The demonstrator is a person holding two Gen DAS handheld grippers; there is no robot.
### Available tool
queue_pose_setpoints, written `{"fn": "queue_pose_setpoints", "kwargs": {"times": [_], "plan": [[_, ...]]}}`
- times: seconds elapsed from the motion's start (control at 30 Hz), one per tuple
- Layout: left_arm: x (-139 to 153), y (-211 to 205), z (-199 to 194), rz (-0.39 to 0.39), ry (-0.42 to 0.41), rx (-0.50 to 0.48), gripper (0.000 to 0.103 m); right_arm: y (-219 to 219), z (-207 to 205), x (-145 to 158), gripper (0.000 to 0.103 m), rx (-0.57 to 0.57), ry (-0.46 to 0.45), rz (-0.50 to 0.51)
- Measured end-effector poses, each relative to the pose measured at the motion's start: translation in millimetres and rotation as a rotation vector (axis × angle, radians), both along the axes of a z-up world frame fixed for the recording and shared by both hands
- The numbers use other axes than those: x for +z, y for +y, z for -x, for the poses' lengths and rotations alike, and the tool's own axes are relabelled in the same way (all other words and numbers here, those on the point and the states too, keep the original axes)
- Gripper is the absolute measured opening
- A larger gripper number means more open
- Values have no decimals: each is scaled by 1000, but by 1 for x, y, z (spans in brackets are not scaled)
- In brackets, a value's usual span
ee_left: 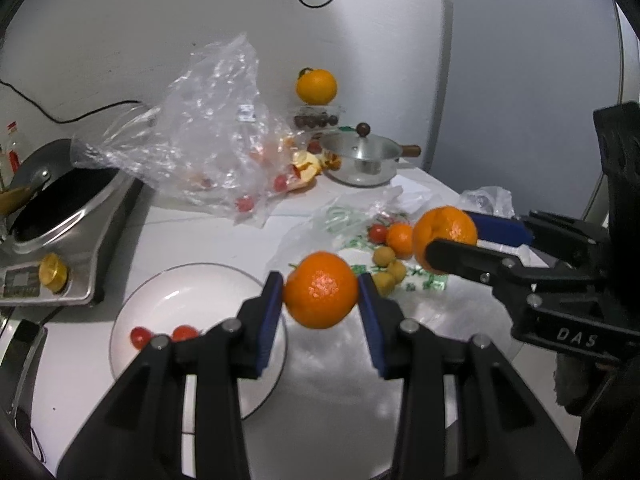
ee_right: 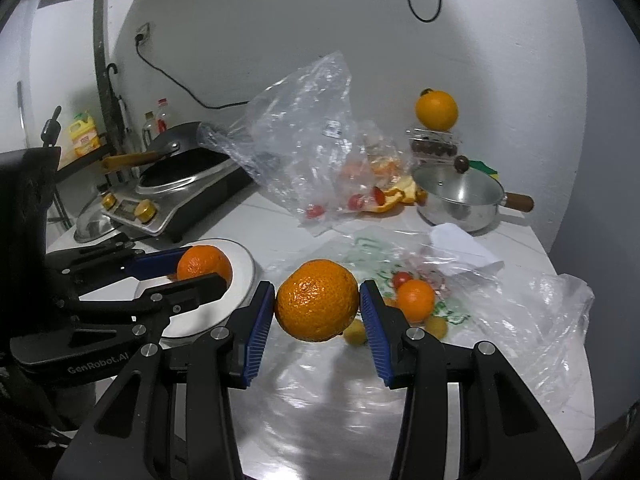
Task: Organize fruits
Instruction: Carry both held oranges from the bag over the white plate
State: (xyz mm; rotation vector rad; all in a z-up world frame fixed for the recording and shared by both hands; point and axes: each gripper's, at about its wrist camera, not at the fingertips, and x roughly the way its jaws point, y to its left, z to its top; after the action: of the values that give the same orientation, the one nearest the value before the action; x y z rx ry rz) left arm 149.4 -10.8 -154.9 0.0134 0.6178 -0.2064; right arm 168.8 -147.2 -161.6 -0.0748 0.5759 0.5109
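My left gripper [ee_left: 321, 295] is shut on a smooth orange tangerine [ee_left: 321, 289], held in the air beside the right rim of a white plate [ee_left: 188, 292] that carries two cherry tomatoes [ee_left: 141, 337]. My right gripper [ee_right: 317, 302] is shut on a larger, bumpy tangerine [ee_right: 317, 300] above the white counter. Each gripper shows in the other's view: the right one [ee_left: 452, 242] at the right with its tangerine [ee_left: 445, 236], the left one [ee_right: 200, 266] at the left over the plate [ee_right: 240, 280]. A small tangerine [ee_right: 415, 300], a cherry tomato [ee_right: 401, 279] and yellow fruits [ee_left: 387, 270] lie on a printed plastic bag.
A crumpled clear bag [ee_left: 216, 136] with tomatoes and orange peel stands behind. An induction cooker with a wok [ee_left: 60, 216] sits at the left. A steel pot with a lid [ee_left: 362, 160] and an orange on a clear box [ee_left: 316, 86] stand at the back wall.
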Motion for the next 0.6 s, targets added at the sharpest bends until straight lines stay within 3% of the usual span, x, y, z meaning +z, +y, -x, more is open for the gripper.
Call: {"fn": "queue_pose_setpoints", "kwargs": {"times": [0.6], "plan": [[-17,64,31,19,24,75,39,66,18,-9,46,74,21,41]]}}
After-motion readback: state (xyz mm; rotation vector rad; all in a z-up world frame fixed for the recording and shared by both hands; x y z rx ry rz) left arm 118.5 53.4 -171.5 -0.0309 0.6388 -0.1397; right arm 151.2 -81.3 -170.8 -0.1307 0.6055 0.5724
